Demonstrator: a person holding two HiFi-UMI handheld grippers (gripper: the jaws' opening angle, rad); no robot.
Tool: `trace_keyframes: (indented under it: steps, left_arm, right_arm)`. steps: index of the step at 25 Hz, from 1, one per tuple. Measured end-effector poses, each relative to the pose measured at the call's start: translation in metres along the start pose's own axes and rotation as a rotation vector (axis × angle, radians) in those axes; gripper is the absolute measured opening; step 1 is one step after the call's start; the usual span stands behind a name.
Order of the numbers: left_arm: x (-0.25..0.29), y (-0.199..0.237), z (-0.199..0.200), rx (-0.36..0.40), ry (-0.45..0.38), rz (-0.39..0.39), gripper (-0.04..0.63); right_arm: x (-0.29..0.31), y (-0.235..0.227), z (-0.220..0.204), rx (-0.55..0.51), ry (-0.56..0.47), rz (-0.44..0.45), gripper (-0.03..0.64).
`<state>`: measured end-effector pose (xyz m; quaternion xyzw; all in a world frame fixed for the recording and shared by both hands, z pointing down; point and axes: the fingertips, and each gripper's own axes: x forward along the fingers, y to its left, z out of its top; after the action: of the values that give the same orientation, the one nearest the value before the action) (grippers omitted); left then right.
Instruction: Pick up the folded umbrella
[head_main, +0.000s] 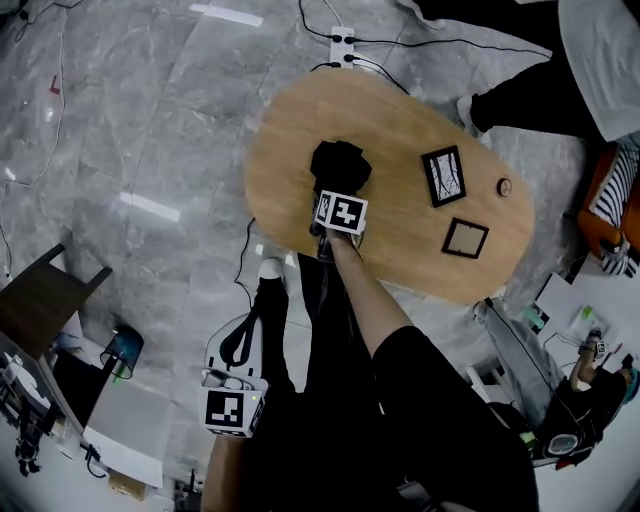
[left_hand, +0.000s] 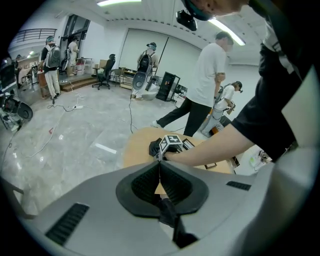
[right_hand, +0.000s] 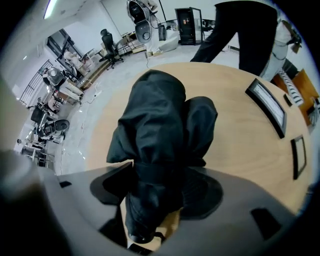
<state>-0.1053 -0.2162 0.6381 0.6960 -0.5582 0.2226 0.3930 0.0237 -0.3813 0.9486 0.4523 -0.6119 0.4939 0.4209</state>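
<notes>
my right tongs gripped the folded umbrella, which lay on the wooden table toward twelve o'clock; my left tongs were pinched together, empty, at seven o'clock.

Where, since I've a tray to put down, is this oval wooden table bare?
Widest bare wood is the oval wooden table's left end, beyond the black folded umbrella that the right gripper clamps. A narrower strip runs between umbrella and black-framed picture. The right end is crowded: that picture, the square brown-centred frame and a small round object.
</notes>
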Motion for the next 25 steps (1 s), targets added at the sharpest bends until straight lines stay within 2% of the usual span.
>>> trace_keyframes:
  steps: [8,12,18,25]
  left_arm:
    - [-0.004,0.003,-0.004,0.008,0.008,0.024,0.015]
    - [-0.01,0.006,-0.006,0.008,-0.006,0.029,0.015]
    - [-0.015,0.011,-0.005,0.014,-0.009,0.04,0.015]
    - [-0.018,0.013,0.001,0.011,-0.026,0.04,0.015]
  right_arm:
    - [0.003,-0.001,0.001,-0.039,0.043,-0.076,0.287]
    - [0.002,-0.003,-0.001,-0.042,0.043,-0.086,0.263]
    - [-0.002,-0.004,0.001,-0.078,0.023,-0.018,0.23]
    - [-0.026,-0.002,0.0,-0.154,-0.042,0.039,0.229]
